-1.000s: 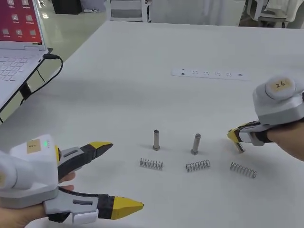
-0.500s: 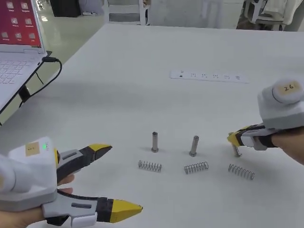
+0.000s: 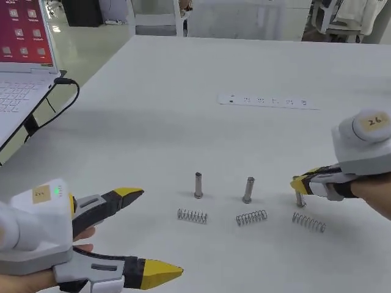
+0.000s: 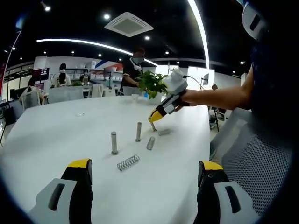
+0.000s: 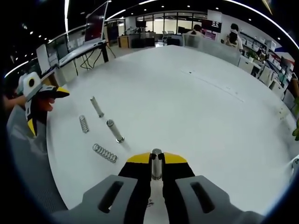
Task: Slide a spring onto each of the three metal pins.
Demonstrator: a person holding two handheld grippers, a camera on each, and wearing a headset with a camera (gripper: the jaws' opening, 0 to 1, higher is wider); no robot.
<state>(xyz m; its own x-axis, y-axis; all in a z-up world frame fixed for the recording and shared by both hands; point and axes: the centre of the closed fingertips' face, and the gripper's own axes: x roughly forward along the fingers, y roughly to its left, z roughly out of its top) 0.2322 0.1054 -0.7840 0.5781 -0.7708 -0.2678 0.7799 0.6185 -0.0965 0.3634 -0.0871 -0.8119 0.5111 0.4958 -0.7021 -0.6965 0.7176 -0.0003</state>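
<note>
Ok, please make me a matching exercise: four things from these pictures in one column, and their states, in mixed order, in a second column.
Things:
1. left tool
2. right tool
3. middle spring
4. laptop

States:
a. shut on the right pin
b. lies flat near the middle pin
c. open, holds nothing
d. screen lit, beside the table

Pairs: 1-c, 2-a, 3-b, 4-d

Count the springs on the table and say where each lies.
3. The left spring lies in front of the left pin, the middle spring in front of the middle pin, the right spring in front of the right pin, gripped by the right hand-held gripper.
</note>
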